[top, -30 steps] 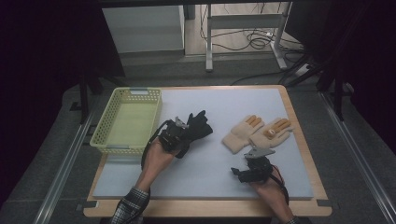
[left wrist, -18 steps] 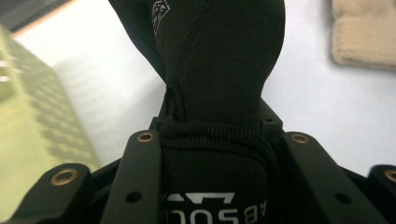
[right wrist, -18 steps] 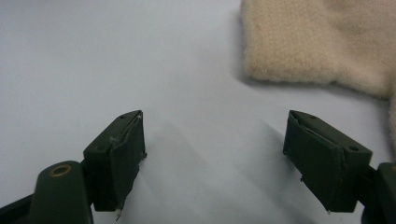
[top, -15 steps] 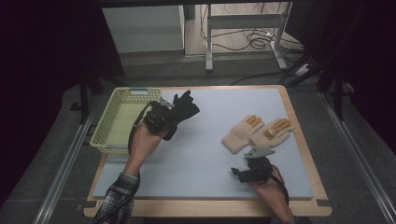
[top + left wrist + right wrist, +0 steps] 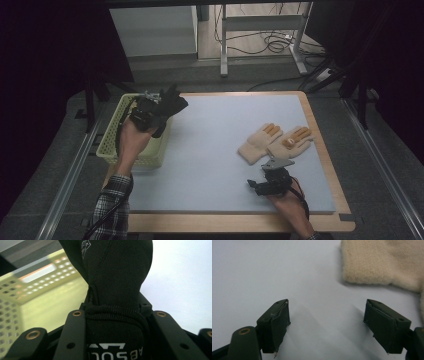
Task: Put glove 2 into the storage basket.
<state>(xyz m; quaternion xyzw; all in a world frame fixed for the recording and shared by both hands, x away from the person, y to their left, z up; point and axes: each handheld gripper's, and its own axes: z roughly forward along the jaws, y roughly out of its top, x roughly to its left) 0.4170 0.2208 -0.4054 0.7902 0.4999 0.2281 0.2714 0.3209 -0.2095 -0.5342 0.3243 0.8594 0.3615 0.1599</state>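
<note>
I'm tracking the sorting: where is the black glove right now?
In the high view the black glove is at the left, clamped in the left gripper over the right rim of the yellow-green basket.

A wooden-edged table with a pale blue-grey top (image 5: 215, 150) stands on dark grey carpet (image 5: 380, 165); beyond the table are a white cabinet (image 5: 152, 32), a grey metal frame (image 5: 260, 22) and black cables (image 5: 272, 45) on a lit wooden floor

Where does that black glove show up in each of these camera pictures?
High view: black glove at upper left, held above the yellow basket.
Left gripper view: centre, clamped between the left gripper jaws.
Right gripper view: not in it.
Shared landmark: the yellow basket, on the left side of the high and left gripper views.
</note>
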